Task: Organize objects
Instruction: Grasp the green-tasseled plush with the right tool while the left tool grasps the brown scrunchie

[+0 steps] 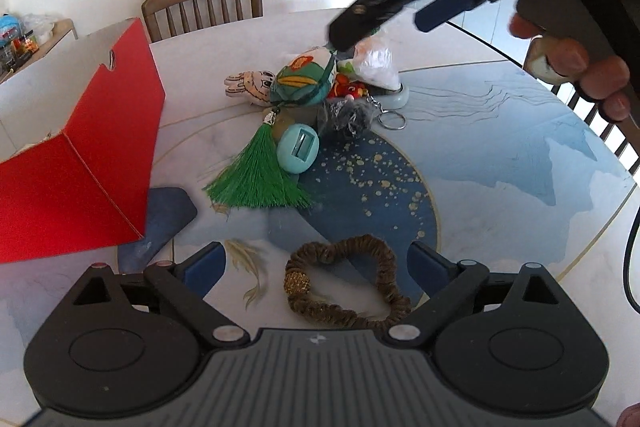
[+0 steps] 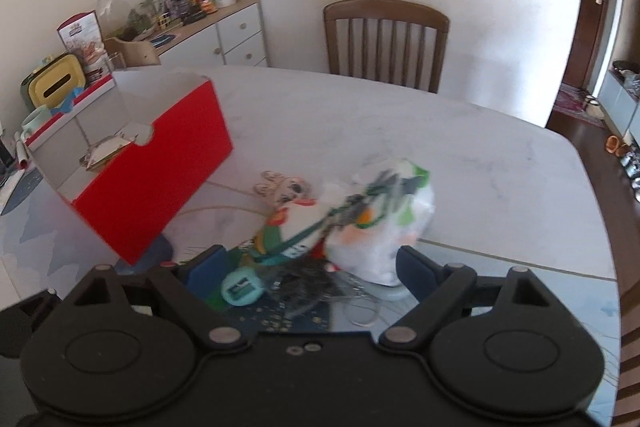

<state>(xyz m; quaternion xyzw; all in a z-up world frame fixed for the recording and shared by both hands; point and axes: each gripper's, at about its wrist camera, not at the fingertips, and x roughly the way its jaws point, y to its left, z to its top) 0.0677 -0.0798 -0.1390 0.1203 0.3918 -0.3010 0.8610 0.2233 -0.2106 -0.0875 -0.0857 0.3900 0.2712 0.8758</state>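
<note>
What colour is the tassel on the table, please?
Bright green tassel, clearest in the left wrist view.

Red box point(image 1: 80, 163), open top, white inside, sits at table's left w/ some small item in it. Pile mid-table: fabric pouch point(image 1: 306, 77) (green/white, orange print) w/ green tassel point(image 1: 256, 175) fanned flat toward cam; white rabbit plush point(image 1: 252, 85) touching its left; teal egg-shaped item point(image 1: 298, 149) beside tassel; clear plastic bag point(image 1: 374, 61) behind; keyring point(image 1: 392, 119) at right. Brown scrunchie point(image 1: 348, 285) lies apart, nearest cam.
</note>
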